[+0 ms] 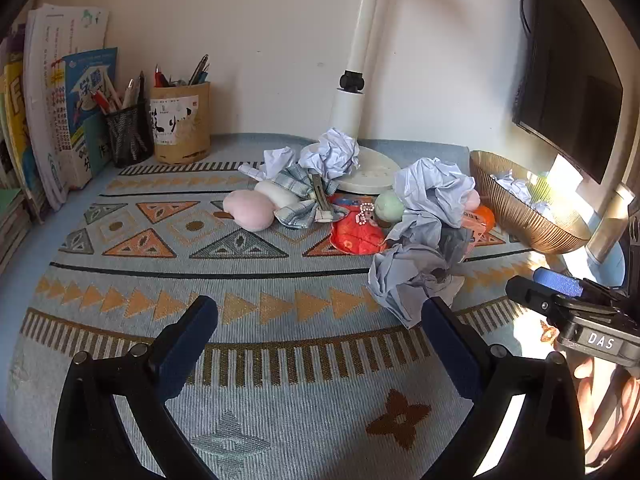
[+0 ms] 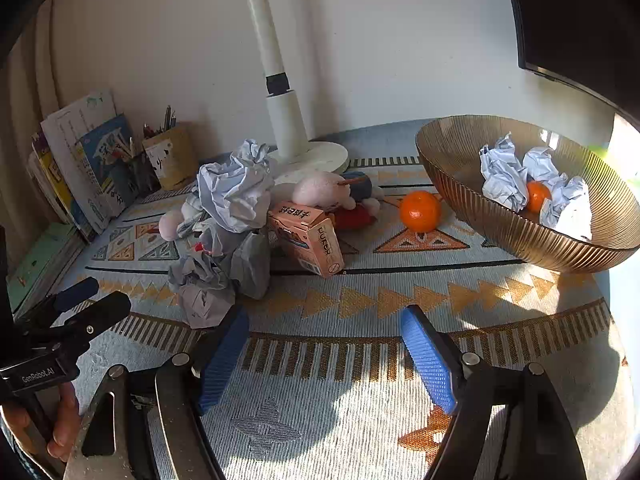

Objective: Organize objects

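Both the left claw [image 1: 320, 328] and right claw [image 2: 324, 336] gape empty above the table's [image 2: 360, 360] near edge, crumpled paper [image 2: 204, 296] lying just beyond them.

From my feed: paper wads [image 2: 503, 178] sat in bowl [image 2: 480, 216] right of tangerine [image 2: 420, 211]; carton [image 2: 308, 240] lay left of it, lamp base [image 2: 316, 156] behind.

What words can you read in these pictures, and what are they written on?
"DAS": white letters on the right gripper body, seen in the left wrist view.
"GenRobot.AI": on the left gripper body, seen in the right wrist view.
Pink carton: printing on the top and side, too skewed to read.
Books: large Chinese characters, too blurred to read.
Tan pen holder: label with brush characters, not legible.
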